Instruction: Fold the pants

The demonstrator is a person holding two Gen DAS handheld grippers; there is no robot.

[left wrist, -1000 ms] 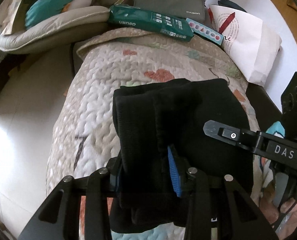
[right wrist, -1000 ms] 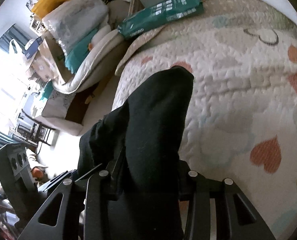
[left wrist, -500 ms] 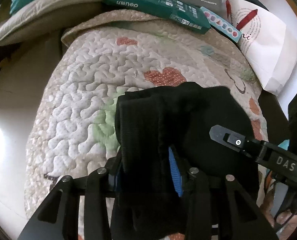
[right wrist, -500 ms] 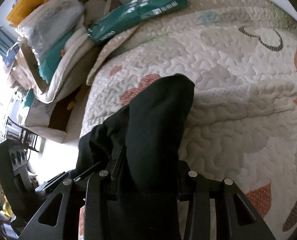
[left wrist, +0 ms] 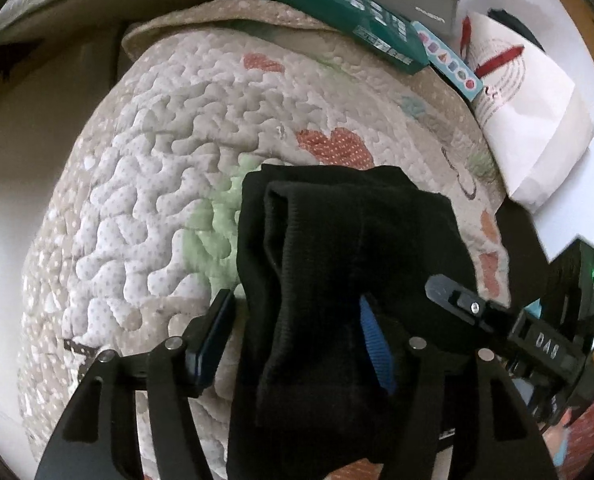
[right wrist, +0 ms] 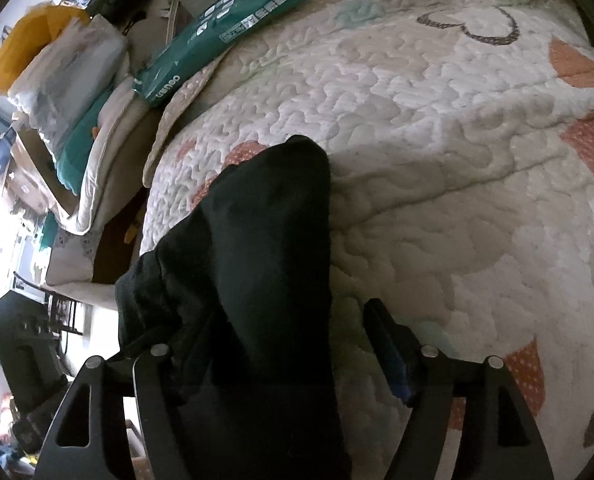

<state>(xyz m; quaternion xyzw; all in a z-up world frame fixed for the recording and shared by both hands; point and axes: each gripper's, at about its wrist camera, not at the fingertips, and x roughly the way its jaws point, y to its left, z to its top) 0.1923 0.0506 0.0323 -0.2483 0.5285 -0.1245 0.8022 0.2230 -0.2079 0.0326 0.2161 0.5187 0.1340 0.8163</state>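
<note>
- Left gripper and right gripper: jaws just spread, letting go of the black pants.
- Fold settles on the quilt; cloth lies between the pads, unpinched.

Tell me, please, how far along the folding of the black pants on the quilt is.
Done, it seems: the black pants lie doubled into a compact bundle on the quilt. In hand: the release. The left gripper and right gripper have just been opening, with the cloth between their jaws and a gap beside one finger of each. Left: draw both grippers clear and perhaps smooth the bundle; I cannot tell whether another fold is meant.
</note>
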